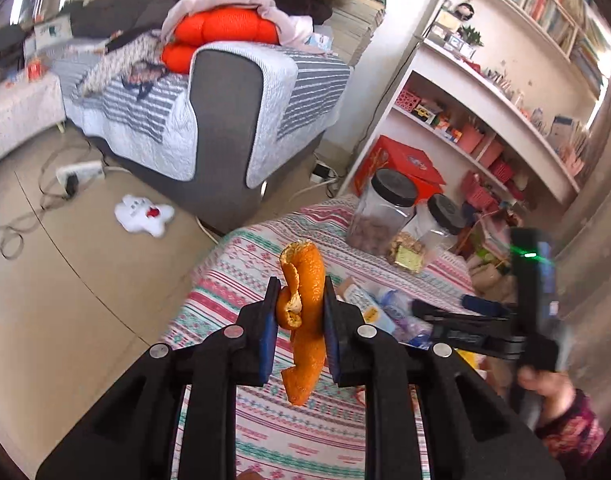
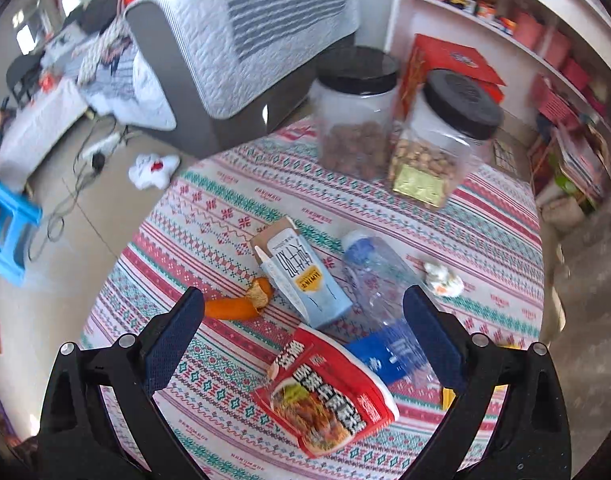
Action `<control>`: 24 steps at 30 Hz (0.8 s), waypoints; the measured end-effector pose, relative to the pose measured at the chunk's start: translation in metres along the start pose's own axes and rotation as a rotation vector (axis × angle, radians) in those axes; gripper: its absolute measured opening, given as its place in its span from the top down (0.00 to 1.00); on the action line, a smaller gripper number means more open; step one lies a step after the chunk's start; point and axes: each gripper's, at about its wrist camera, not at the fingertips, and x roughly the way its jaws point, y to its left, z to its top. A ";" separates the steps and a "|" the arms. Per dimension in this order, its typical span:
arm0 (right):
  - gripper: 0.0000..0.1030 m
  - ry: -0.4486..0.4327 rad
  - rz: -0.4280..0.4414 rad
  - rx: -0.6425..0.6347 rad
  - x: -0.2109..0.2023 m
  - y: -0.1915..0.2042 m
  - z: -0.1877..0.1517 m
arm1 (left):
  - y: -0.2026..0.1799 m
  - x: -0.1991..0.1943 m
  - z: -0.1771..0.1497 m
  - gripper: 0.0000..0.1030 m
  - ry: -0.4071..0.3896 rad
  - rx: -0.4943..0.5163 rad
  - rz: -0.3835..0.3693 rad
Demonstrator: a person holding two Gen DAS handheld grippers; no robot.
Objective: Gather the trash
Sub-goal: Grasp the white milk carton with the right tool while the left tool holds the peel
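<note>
Orange peel (image 1: 301, 312) hung clamped in the left hand-held gripper (image 1: 298, 320) above the patterned tabletop (image 1: 265, 432); the right hand-held gripper (image 2: 305, 340) gaped wide above a noodle packet (image 2: 325, 396), near the milk carton (image 2: 301, 276).

black grippers (image 1: 297, 316), blue pads, patterned maroon sleeve (image 1: 569, 428)

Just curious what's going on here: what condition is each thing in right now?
Left claw: shut on orange peel, lifted.
Right claw: open, empty.
Second peel: on tablecloth.
Milk carton: lying flat.
Bottle: lying down.
Noodle packet: flat.
Two jars: upright, lidded.
</note>
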 end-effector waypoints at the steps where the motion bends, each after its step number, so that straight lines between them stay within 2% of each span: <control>1: 0.12 0.042 -0.008 -0.027 0.018 0.007 0.009 | 0.005 -0.002 0.002 0.80 -0.007 -0.011 0.010; 5: 0.20 0.174 -0.032 -0.052 0.081 0.020 0.025 | 0.018 -0.007 0.006 0.80 -0.039 -0.026 0.041; 13: 0.20 0.246 -0.126 -0.155 0.138 0.036 0.028 | 0.028 -0.011 0.002 0.80 -0.022 -0.018 0.035; 14: 0.25 0.256 -0.127 -0.148 0.142 0.035 0.028 | 0.029 -0.011 0.002 0.80 -0.020 -0.014 0.038; 15: 0.37 0.271 -0.114 -0.137 0.147 0.034 0.027 | 0.030 -0.010 0.001 0.80 -0.017 -0.015 0.041; 16: 0.37 0.286 -0.107 -0.122 0.150 0.032 0.026 | 0.031 -0.010 0.001 0.80 -0.013 -0.016 0.043; 19: 0.39 0.242 -0.087 -0.095 0.140 0.031 0.026 | 0.036 -0.006 0.001 0.80 -0.002 -0.029 0.052; 24: 0.40 0.078 -0.021 -0.024 0.086 0.026 0.041 | 0.040 -0.005 0.001 0.80 -0.024 -0.055 0.067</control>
